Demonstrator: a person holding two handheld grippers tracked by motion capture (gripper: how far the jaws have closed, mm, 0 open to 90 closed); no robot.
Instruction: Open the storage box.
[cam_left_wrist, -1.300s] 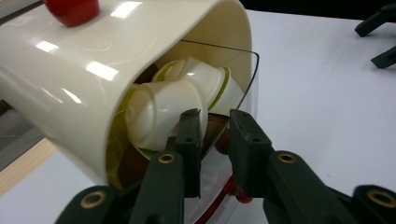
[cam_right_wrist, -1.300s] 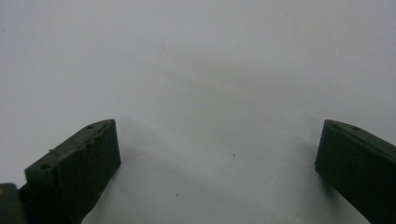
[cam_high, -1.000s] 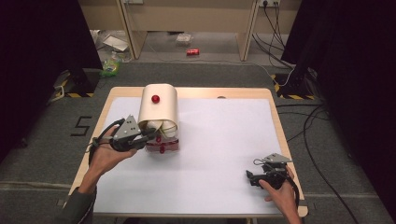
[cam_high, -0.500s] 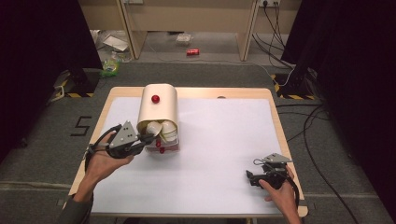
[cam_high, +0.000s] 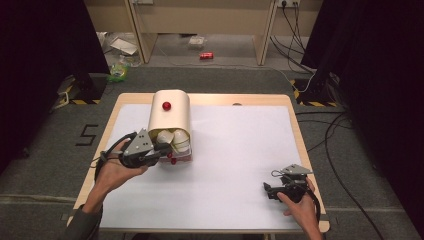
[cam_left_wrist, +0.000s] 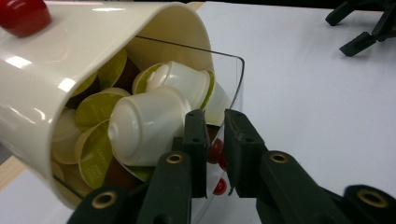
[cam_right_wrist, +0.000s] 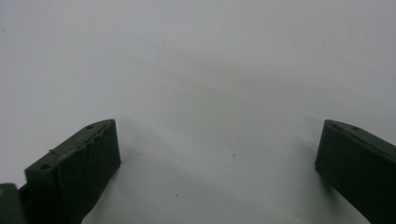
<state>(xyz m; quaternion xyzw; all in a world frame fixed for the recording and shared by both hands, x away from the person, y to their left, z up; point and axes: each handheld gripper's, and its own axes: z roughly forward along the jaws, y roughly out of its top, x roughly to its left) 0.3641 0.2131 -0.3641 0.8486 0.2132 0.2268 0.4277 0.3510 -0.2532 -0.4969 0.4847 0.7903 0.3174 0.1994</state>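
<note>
A cream capsule dispenser (cam_high: 170, 117) with a red knob on top (cam_high: 166, 105) lies near the table's far left. Its mouth is packed with white and green capsules (cam_left_wrist: 149, 121). A clear drawer (cam_left_wrist: 233, 79) juts from its front. My left gripper (cam_high: 164, 148) is at that mouth, its jaws nearly together on a small red knob (cam_left_wrist: 215, 151) of the drawer. They have just been opening a little, with the knob still between them. My right gripper (cam_high: 266, 190) rests at the near right, open over the bare white sheet, with nothing between its jaws.
The white sheet (cam_high: 240, 150) covers most of the wooden table, and bare wood shows at the edges. A red can (cam_high: 206, 55) and cables lie on the floor beyond the table. The right gripper (cam_left_wrist: 359, 28) appears far off in the left gripper view.
The left hand has shifted slightly at the dispenser's mouth. The dispenser and the right hand have stayed put.
</note>
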